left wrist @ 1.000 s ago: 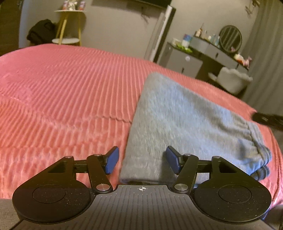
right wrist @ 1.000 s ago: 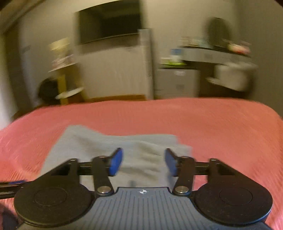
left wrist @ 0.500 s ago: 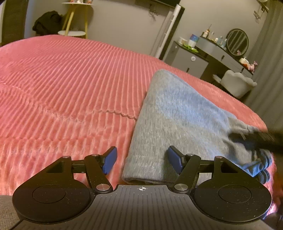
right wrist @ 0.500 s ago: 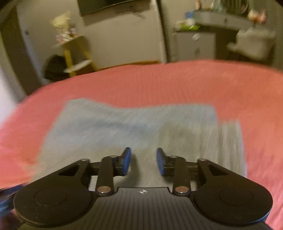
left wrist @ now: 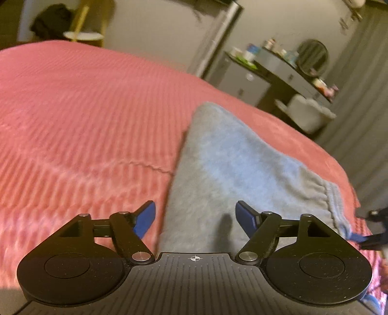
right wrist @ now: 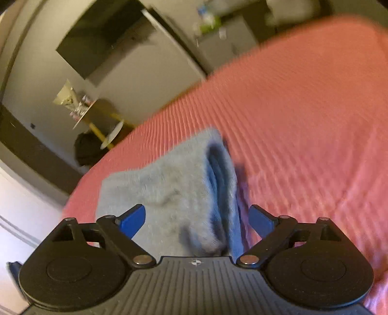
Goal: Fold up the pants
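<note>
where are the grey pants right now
Both wrist views show the folded grey pants lying on the red bedspread, just ahead of each gripper's fingers.

Your right tongs (left wrist: 371, 238) are showing only as a dark sliver at the left view's right edge. The pants' (right wrist: 169, 189) near end is disappearing under your right tool's body, and motion blur is smearing the dresser clutter (right wrist: 208, 21).

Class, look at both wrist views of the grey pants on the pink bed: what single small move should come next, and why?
Probably both grippers should draw back off the pants. They already lie folded into a compact stack on the bedspread. The left gripper and right gripper are both opening, cloth lying between the pads but not pinched, so nothing looks left to hold.
</note>
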{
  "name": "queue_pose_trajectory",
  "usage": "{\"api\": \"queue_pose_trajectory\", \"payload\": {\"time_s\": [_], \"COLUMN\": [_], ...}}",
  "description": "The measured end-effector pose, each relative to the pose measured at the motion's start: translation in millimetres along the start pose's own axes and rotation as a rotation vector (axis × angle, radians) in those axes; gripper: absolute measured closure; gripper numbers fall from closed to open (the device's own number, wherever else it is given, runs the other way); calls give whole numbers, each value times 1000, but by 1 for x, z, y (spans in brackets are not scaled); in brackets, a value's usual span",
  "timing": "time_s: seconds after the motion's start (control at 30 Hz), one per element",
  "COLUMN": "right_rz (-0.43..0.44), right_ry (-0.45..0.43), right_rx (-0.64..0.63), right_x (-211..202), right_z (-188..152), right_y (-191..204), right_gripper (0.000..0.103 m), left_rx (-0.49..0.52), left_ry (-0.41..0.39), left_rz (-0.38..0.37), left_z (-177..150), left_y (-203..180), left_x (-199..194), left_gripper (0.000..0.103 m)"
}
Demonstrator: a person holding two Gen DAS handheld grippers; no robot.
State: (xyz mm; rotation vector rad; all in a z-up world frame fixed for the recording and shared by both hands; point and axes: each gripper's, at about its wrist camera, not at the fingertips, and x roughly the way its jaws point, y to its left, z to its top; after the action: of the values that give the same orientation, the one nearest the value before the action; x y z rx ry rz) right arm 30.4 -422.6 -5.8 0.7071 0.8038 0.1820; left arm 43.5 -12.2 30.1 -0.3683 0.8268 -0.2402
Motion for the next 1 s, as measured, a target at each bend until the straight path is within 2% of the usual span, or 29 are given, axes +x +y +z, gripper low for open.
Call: {"api": "queue_pose_trajectory", "payload": {"time_s": [0.07,0.13,0.23,0.37,0.43,0.57,0.6,0.63,0.67,0.7,0.73,0.77,0.9,0.97,1.0], "right_rz": [53,80,72,146,146,148,137,119,108,118,124,121,88,60,50], "right_ry": [92,141,178,206,226,224,217,209,212,223,233,238,265,266,260], "right_rx": [89,110,99,84,55,32,39,36,21,9,10,1,-5,-21,-36], "right_x": [18,32,57,80,93,108,106,103,106,106,107,104,118,121,118], "right_z": [2,-1,-2,7,10,16,16,15,17,18,18,18,20,20,19], "right_y": [-24,-39,-45,-43,-39,-31,-30,-31,-29,-25,-22,-19,-10,-1,4], "right_gripper": [10,10,10,9,9,13,20,31,36,43,44,44,41,42,45], "left_rx": [-2,-18,8,-33,-31,44,63,83,102,103,84,58,42,52,50], "left_ry": [90,133,207,322,327,280,271,262,252,241,233,227,211,196,184], "left_rz": [-38,-33,-53,-110,-138,-138,-138,-143,-152,-179,-193,-194,-164,-149,-139], "left_z": [12,22,38,50,52,52,51,50,49,49,52,52,48,48,49], "left_y": [0,0,-1,5,6,-5,-7,-9,-8,-6,-5,-4,-7,-14,-19], "left_x": [18,33,58,98,109,120,122,122,121,117,115,113,113,109,106], "left_gripper": [21,20,16,13,8,11,13,15,23,38,44,46,47,56,62]}}
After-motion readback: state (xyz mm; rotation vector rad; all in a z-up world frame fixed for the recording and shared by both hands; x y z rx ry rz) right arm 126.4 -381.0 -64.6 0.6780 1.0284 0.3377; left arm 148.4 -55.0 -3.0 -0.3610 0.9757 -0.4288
